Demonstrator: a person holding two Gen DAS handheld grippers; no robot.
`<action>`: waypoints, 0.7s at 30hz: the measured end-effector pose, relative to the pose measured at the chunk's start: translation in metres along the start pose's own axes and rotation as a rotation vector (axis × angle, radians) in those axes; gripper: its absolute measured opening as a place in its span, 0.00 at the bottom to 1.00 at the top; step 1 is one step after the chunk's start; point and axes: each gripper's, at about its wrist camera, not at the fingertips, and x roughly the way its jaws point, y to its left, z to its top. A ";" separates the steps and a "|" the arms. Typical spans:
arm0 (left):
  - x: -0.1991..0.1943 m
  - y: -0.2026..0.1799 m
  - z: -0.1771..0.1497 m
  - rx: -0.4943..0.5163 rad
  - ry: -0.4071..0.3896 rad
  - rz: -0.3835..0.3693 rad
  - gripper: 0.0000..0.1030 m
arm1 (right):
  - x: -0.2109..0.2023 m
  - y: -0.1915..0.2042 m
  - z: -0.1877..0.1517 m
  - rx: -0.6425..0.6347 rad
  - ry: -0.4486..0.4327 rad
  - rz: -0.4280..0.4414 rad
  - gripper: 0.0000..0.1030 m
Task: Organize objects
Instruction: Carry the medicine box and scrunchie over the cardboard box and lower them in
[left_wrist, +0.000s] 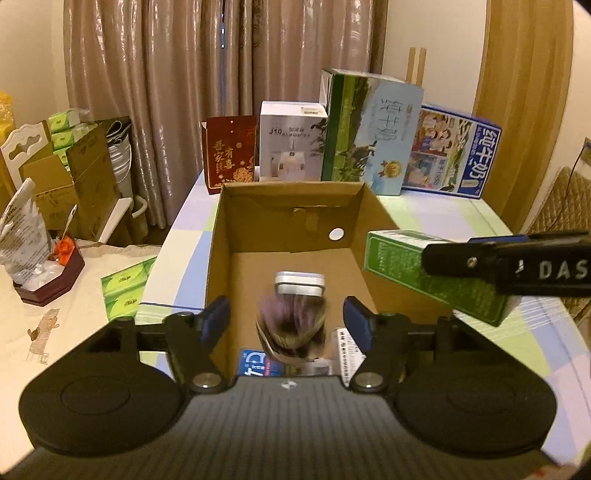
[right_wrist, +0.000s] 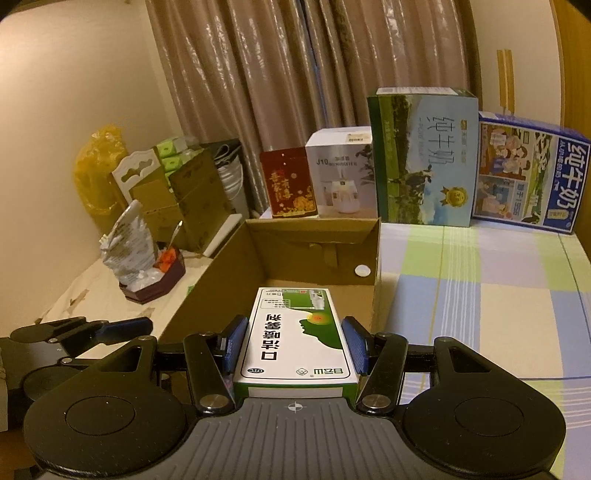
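I saw a plain brown cardboard box (left_wrist: 288, 225) on a tablecloth (right_wrist: 480, 295) checked in pale green, lilac-blue and white, with thin blue lines. The small carton (right_wrist: 297, 339) between my right gripper's (right_wrist: 293, 345) blue pads (right_wrist: 351, 345) was white and green, with black characters and a red-orange spot. My left gripper (left_wrist: 286, 321) was black with blue pads too. Behind the box stood a dark red box (left_wrist: 231, 155) with gold characters, a white box (left_wrist: 291, 144), a green-and-sky-blue milk carton (left_wrist: 369, 136) and a blue one (left_wrist: 450, 151) with cartoon panels. The curtains (left_wrist: 221, 55) were glossy beige-brown.
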 end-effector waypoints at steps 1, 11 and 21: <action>0.001 0.001 -0.002 -0.002 0.002 0.000 0.58 | 0.001 0.000 -0.001 -0.001 0.002 0.000 0.51; -0.009 0.009 -0.021 -0.040 0.023 0.005 0.58 | 0.007 0.002 -0.011 0.004 0.026 0.007 0.51; -0.017 0.010 -0.023 -0.062 0.031 -0.005 0.58 | 0.007 0.009 -0.007 -0.003 0.016 0.008 0.51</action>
